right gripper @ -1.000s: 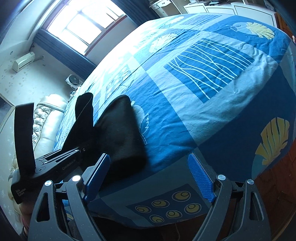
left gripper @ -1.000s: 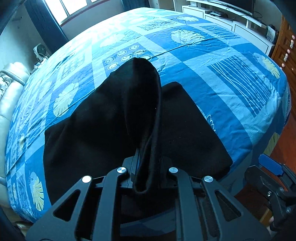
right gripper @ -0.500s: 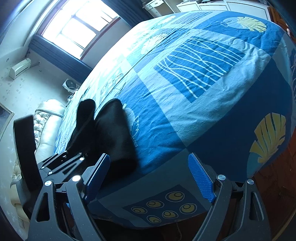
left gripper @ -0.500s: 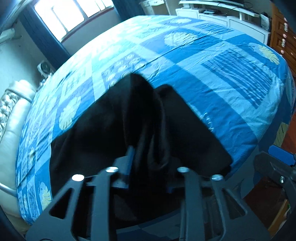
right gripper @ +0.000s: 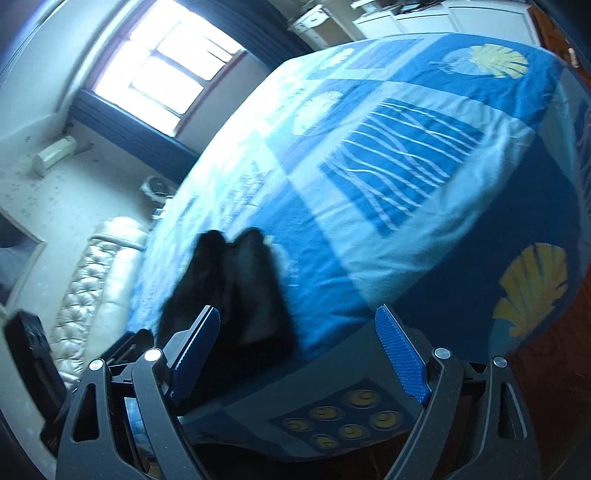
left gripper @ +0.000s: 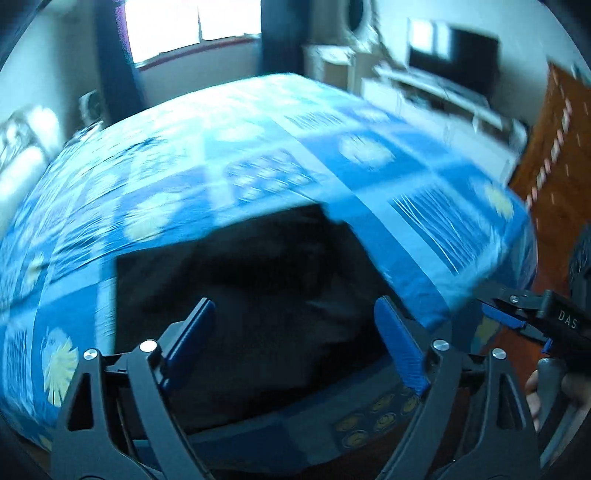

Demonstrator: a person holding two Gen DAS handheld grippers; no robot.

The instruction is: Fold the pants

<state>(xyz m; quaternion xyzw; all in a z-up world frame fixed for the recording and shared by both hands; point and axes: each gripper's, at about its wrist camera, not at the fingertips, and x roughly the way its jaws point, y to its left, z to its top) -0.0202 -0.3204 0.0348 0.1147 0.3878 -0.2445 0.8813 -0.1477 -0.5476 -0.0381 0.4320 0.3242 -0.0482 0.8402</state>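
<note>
The black pants [left gripper: 240, 273] lie folded in a rough rectangle near the front edge of the blue patterned bed [left gripper: 229, 155]. My left gripper [left gripper: 295, 343] is open and empty, just above and in front of the pants. In the right wrist view the pants [right gripper: 236, 288] show as a dark heap at lower left. My right gripper [right gripper: 297, 350] is open and empty, off the bed's front corner, right of the pants. The right gripper also shows at the right edge of the left wrist view [left gripper: 517, 321].
A padded pale headboard [right gripper: 92, 295] lies left of the bed. A white TV cabinet with a screen [left gripper: 454, 62] stands at the back right, a wooden cabinet [left gripper: 554, 147] at the right. A window [left gripper: 192, 29] is behind the bed. Both views are motion-blurred.
My left gripper has opened and let go of the raised pants fold; the fabric has dropped flat onto the bed. The left gripper has pulled back and tilted up. The right gripper stayed open.
</note>
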